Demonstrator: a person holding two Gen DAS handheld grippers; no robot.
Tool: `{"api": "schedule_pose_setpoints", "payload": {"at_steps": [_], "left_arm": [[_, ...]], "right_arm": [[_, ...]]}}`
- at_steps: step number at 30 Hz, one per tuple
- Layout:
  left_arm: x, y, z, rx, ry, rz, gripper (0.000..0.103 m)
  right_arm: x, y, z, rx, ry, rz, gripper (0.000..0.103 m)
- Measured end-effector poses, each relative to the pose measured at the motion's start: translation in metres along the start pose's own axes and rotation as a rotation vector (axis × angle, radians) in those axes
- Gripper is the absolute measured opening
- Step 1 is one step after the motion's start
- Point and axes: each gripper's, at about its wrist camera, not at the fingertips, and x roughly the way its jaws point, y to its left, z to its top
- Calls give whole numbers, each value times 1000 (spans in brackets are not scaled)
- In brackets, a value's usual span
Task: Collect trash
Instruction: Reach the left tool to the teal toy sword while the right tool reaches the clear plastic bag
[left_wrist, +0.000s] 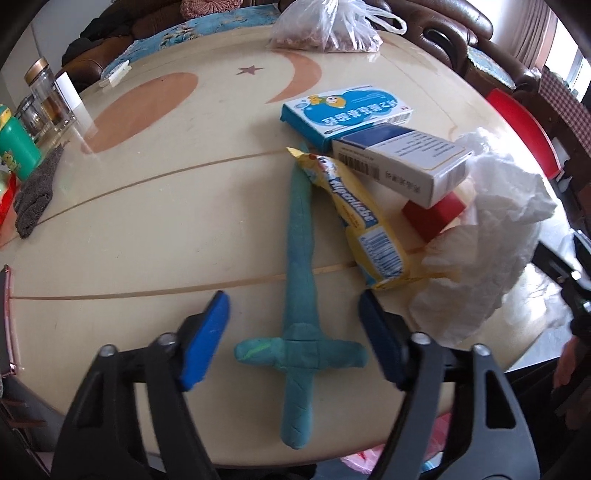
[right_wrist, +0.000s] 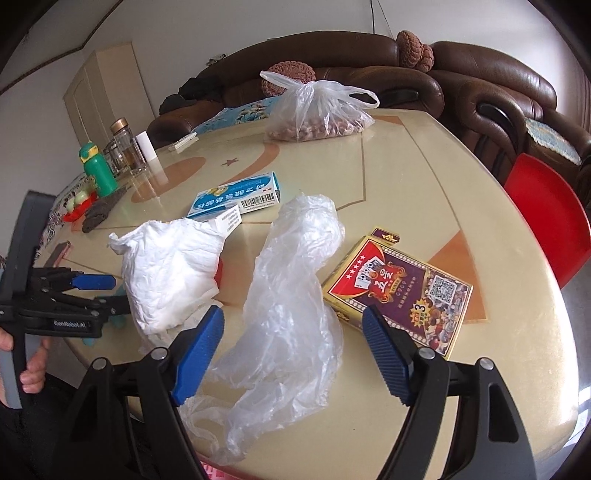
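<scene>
The left claw (left_wrist: 293, 341) stands part open astride the crossguard of a teal clay sword (left_wrist: 298, 295) lying flat on the cream desk (left_wrist: 147, 221), its pads not touching it. The right claw (right_wrist: 291, 354) gapes over a crumpled clear plastic bag (right_wrist: 291, 295), holding nothing. Both risk trouble: soft clay could deform or snap when squeezed, and the slack film could slip free.

- Cream glossy table (left_wrist: 155, 206) with orange crescents, a maroon star and thin tan lines.
- Teal clay sword (left_wrist: 300, 280), a light green streak on its crossguard.
- Yellow snack wrapper (left_wrist: 365, 229) with blue lettering.
- Blue-and-white cartoon carton (left_wrist: 343, 110).
- Gold-edged maroon card box (right_wrist: 399, 291).
- Bright blue ribbed fingers (right_wrist: 199, 354) on black arms.
</scene>
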Motion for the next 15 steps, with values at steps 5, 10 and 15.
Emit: {"api": "schedule_pose_setpoints", "payload": {"at_steps": [5,10,15], "left_arm": [[-1,-1,2,-24,3,-12,55],[0,-13,1,14,8,23,48],[-1,-16,4,8,21,14,38]], "right_arm": [[0,3,-2,-15,-7,-5,75],[0,3,-3,-15,-10,-14,75],[8,2,-6,3,30,-22,56]]}}
